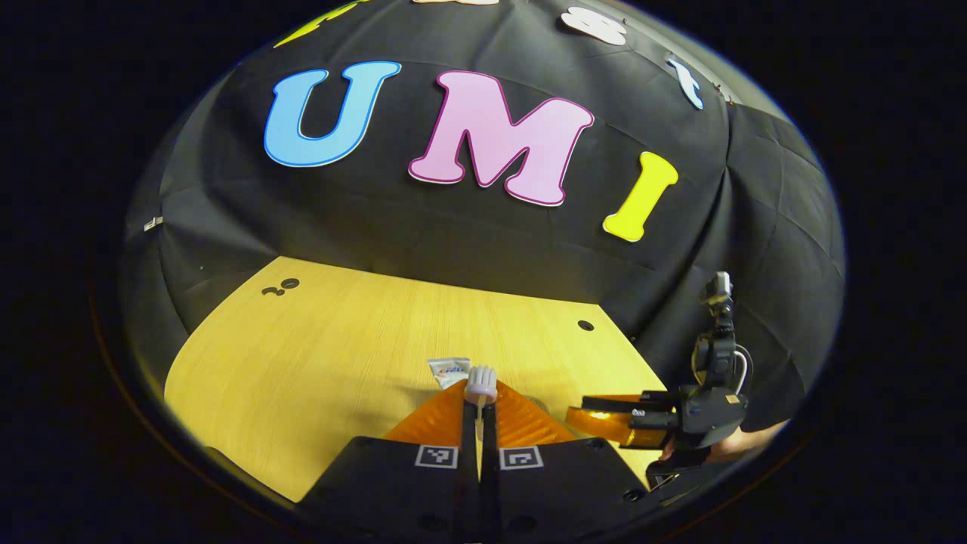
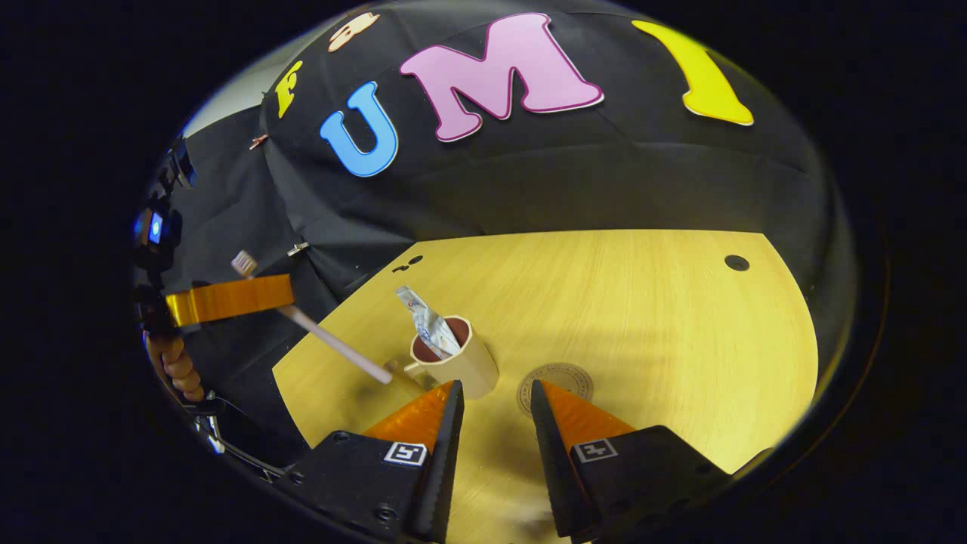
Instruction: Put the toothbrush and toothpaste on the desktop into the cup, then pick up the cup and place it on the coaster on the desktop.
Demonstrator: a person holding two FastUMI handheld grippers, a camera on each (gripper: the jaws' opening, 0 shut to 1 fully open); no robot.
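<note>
I am pinching the toothbrush (image 1: 480,384) tight between the fingers of my left gripper (image 1: 479,423), bristle head poking past the fingertips and the handle running back along them; from the right gripper view its long axis is slanting down toward the cup (image 2: 456,361), handle tip just short of the rim. The toothpaste (image 2: 424,320) is already standing in that cup, leaning toward the brush side, its print too small to read. My right gripper (image 2: 495,400) is waiting with jaws wide, empty, the cup just ahead of one finger and the coaster (image 2: 555,384) lying beside it, faint ring lettering unreadable.
</note>
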